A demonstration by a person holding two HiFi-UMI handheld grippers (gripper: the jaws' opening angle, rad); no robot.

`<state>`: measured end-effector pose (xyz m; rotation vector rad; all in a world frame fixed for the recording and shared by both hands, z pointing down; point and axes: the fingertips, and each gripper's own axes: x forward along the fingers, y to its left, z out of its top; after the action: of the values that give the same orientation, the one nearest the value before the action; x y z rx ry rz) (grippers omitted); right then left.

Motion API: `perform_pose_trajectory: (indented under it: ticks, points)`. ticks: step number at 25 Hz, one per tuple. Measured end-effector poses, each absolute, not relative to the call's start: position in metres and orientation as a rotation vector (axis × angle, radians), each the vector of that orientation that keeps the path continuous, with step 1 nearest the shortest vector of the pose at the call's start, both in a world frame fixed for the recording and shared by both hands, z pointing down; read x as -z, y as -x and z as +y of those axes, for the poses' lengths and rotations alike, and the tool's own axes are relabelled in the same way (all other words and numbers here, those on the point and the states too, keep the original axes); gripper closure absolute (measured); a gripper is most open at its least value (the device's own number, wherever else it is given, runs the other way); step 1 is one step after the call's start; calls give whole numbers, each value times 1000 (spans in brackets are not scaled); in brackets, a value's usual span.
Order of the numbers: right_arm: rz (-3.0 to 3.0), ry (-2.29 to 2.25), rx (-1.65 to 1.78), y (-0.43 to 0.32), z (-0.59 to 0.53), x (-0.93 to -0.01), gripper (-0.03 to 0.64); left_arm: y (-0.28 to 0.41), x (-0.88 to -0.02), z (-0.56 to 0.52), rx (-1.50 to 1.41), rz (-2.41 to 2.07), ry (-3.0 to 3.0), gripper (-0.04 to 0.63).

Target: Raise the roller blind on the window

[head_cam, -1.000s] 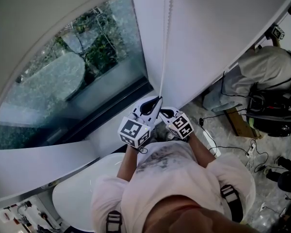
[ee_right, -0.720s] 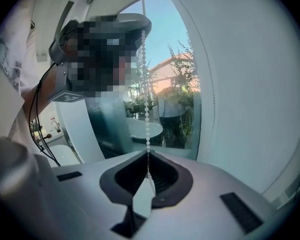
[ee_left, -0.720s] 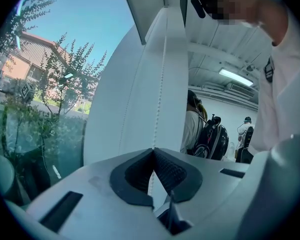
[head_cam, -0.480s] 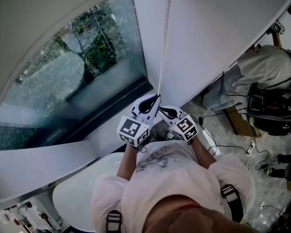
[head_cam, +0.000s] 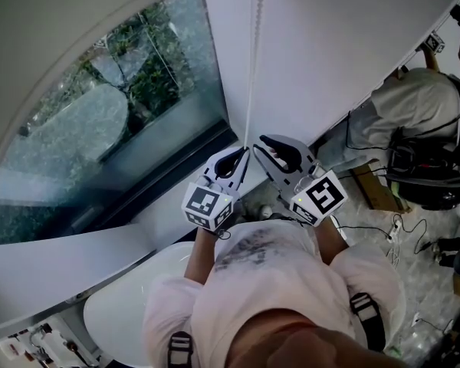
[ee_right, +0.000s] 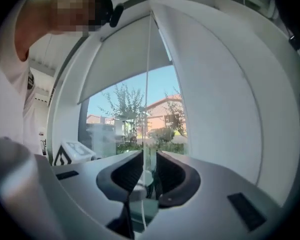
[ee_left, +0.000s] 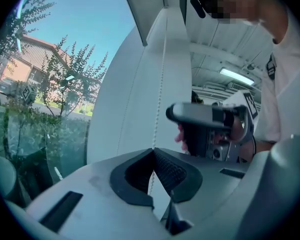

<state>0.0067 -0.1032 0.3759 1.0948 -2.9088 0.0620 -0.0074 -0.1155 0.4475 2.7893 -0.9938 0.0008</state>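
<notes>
**Left gripper** [ee_left: 152,153]: jaws are closing fully on the bead chain [ee_left: 160,84], pads meeting around it. The chain is running out of the pinch toward 12 o'clock.

**Right gripper** [ee_right: 149,158]: jaws are standing a narrow way apart. The chain [ee_right: 149,74] is passing through the gap without being pinched, so this gripper is holding nothing. In the head view it [head_cam: 270,149] is sitting at 2 o'clock of the left gripper [head_cam: 240,162], just beside it.

**Bead chain** [head_cam: 251,67]: it is hanging taut against the white wall panel [head_cam: 330,44], climbing to 12 o'clock and out of the picture.

**Roller blind** [ee_right: 121,59]: it is covering only the upper part of the window [ee_right: 140,109]. In the head view its lower edge [head_cam: 54,29] is arcing across at 10 o'clock, with bare glass [head_cam: 100,129] showing beneath.

**Progress, as judged:** the blind is partly up. One gripper is gripping the chain and the other is placed to take it higher. Several more hand-over-hand pulls are probably needed to clear the upper glass.

**Surroundings:** a second person [head_cam: 414,113] is standing at 3 o'clock, with cables [head_cam: 368,232] lying on the floor [head_cam: 345,198].
</notes>
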Motion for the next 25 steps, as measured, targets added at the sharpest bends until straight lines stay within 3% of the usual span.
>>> perform_pose_trajectory:
  ticks: [11, 14, 17, 25]
  points:
    - [-3077, -1077, 185, 11, -125, -247, 497, 5, -449, -118, -5, -993, -2794, 588]
    - [-3074, -1068, 221, 17, -129, -237, 499, 4, -449, -117, -10, -990, -2798, 588]
    - [-3076, -1059, 195, 17, -129, -236, 548, 2, -449, -116, -5, -987, -2800, 588]
    - [-3174, -1082, 121, 10, -125, -239, 552, 1, -452, -118, -28, -989, -2804, 588]
